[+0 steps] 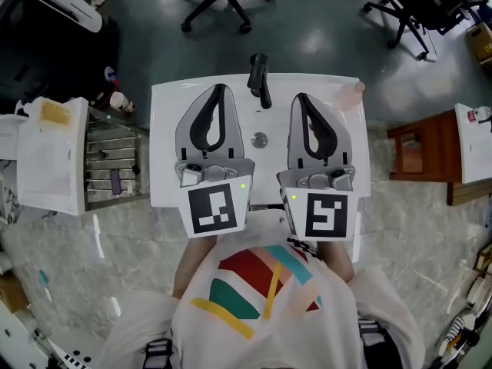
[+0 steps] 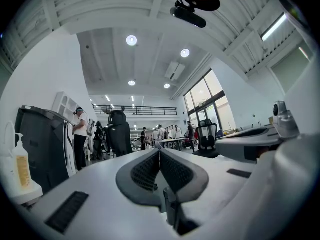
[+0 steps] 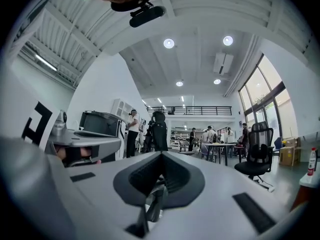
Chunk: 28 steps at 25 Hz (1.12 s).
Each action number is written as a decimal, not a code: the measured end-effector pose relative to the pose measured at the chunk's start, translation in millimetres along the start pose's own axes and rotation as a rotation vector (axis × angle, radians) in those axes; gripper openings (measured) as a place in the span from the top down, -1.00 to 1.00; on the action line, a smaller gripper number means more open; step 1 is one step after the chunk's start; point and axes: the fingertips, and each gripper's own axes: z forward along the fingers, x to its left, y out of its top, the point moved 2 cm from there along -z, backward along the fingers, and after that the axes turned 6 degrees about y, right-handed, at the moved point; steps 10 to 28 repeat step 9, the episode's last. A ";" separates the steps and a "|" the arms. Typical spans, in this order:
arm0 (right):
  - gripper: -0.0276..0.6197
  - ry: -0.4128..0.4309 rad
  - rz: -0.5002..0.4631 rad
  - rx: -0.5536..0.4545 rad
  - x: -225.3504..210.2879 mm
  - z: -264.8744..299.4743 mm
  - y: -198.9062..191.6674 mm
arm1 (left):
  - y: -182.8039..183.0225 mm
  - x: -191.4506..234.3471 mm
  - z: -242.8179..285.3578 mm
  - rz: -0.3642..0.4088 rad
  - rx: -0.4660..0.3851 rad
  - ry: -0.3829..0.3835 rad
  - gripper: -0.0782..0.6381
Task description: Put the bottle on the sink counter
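White sink counter [image 1: 165, 121] below, black faucet [image 1: 260, 79] at twelve o'clock; left gripper [image 1: 220, 91] at nine, right gripper [image 1: 301, 98] at three. Both pairs of jaws are pressed together, holding nothing.

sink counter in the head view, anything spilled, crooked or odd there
Nothing stands out. The white sink counter shows no spill, the black faucet sits at its back edge, and the left gripper and right gripper hang over it shut and empty.
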 end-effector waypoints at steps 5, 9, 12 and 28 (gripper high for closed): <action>0.88 0.003 -0.003 0.004 0.6 -0.2 -0.2 | 1.7 -0.1 -0.4 0.000 -0.004 -0.002 0.73; 0.88 0.011 -0.001 0.008 1.6 -0.9 -1.4 | 1.9 -0.7 -1.4 -0.002 -0.004 0.000 0.73; 0.88 0.011 -0.001 0.008 1.6 -0.9 -1.4 | 1.9 -0.7 -1.4 -0.002 -0.004 0.000 0.73; 0.88 0.011 -0.001 0.008 1.6 -0.9 -1.4 | 1.9 -0.7 -1.4 -0.002 -0.004 0.000 0.73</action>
